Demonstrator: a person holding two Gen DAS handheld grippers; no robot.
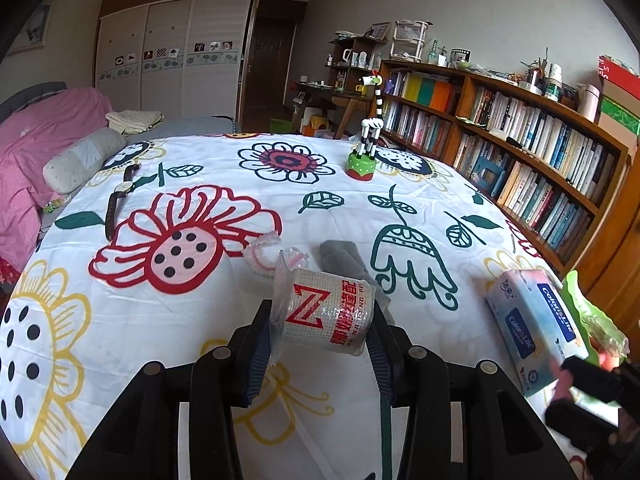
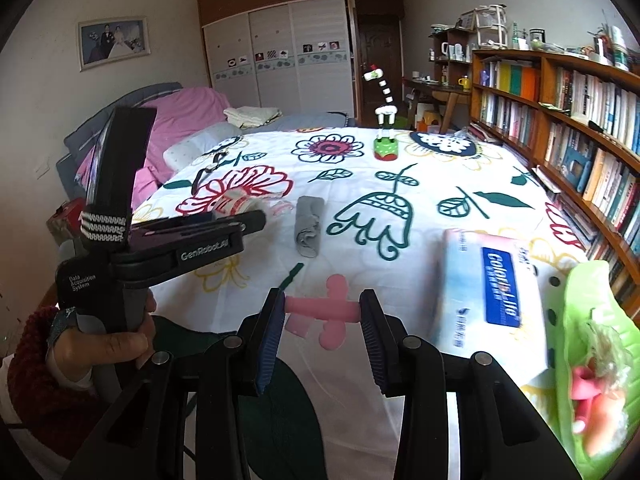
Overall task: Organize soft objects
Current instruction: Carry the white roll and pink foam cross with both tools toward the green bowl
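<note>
My left gripper is shut on a white roll wrapped in clear plastic with red print, held just above the flowered bedspread. In the right wrist view the same gripper holds the roll at the left. My right gripper is shut on a pink soft foam piece. A grey rolled cloth lies on the spread beyond both. A small plastic-wrapped pink item lies left of the cloth. A green basket with pink things in it sits at the right.
A blue-and-white tissue pack lies next to the basket. A striped toy animal on a green base stands far back. A wristwatch lies far left. A bookshelf lines the right side. A hand grips the left handle.
</note>
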